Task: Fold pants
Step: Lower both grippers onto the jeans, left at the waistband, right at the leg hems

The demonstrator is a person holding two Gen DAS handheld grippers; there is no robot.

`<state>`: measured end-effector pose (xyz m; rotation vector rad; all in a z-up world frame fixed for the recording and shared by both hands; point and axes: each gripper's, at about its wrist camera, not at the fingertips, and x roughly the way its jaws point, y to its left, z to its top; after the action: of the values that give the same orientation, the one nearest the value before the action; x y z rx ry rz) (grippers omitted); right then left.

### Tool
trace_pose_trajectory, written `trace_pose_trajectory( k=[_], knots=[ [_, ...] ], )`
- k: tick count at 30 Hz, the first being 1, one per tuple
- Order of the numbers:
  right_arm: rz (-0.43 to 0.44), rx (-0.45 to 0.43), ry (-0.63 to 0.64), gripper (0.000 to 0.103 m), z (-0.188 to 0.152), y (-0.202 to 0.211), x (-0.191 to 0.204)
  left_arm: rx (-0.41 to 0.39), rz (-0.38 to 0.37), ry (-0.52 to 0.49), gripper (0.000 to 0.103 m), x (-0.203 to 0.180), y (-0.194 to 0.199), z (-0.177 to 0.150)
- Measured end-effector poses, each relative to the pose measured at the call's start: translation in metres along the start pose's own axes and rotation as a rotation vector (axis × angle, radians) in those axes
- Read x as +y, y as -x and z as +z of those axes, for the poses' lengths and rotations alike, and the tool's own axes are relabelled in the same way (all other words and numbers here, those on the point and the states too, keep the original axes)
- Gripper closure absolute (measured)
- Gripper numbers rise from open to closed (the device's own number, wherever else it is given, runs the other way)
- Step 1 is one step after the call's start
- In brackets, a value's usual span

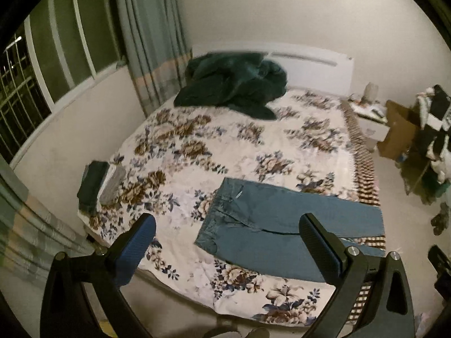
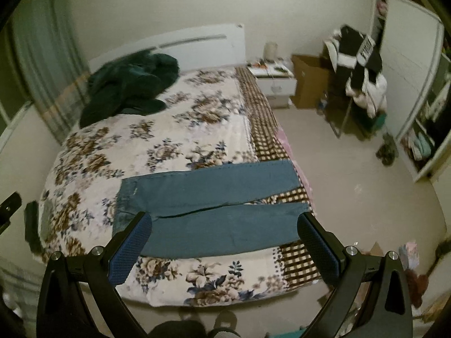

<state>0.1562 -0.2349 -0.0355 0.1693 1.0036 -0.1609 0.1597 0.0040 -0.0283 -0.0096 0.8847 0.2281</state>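
Blue jeans lie flat across the near end of a bed with a floral cover, waist to the left, both legs side by side pointing right. They also show in the right wrist view. My left gripper is open and empty, held above the bed's near edge over the waist end. My right gripper is open and empty, held above the near leg. Neither gripper touches the jeans.
A dark green blanket is heaped at the headboard. Folded clothes sit at the bed's left edge. A nightstand, a cardboard box, a clothes-laden rack and a wardrobe stand to the right. A curtained window is on the left.
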Motion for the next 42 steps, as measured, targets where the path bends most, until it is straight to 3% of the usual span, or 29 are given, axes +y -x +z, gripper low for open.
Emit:
trace_pose_trajectory(
  k=[10,15,21,27,30,32,36,40,42],
  knots=[
    [-0.099,0.165,-0.183,0.000,0.059,-0.233,-0.019,0.158,0.009,-0.023,0.000,-0.038,-0.190,0.036],
    [-0.148,0.239,-0.269,0.000,0.077,-0.354,-0.025,0.236,0.009,-0.029,0.000,-0.060,-0.292,0.057],
    [-0.175,0.328,-0.379,0.000,0.091,-0.496,-0.047,0.352,0.042,0.018,0.000,-0.090,-0.423,0.058],
    [-0.214,0.440,-0.520,0.000,0.097,-0.676,-0.089,0.594,0.032,0.190,0.000,-0.104,-0.567,0.034],
    [-0.246,0.489,-0.566,0.000,0.093,-0.736,-0.107,0.684,0.049,0.319,0.000,-0.100,-0.625,0.020],
    [-0.277,0.513,-0.587,0.000,0.091,-0.776,-0.120,0.722,0.064,0.385,0.000,-0.098,-0.653,0.013],
    [-0.303,0.528,-0.618,0.000,0.091,-0.814,-0.138,0.780,0.125,0.497,0.000,-0.087,-0.697,0.001],
    [-0.352,0.579,-0.614,0.000,0.093,-0.846,-0.147,0.795,0.178,0.463,0.000,-0.094,-0.706,-0.006],
    [-0.368,0.611,-0.605,0.001,0.092,-0.857,-0.150,0.731,0.157,0.420,0.014,-0.103,-0.689,-0.006]
  ],
)
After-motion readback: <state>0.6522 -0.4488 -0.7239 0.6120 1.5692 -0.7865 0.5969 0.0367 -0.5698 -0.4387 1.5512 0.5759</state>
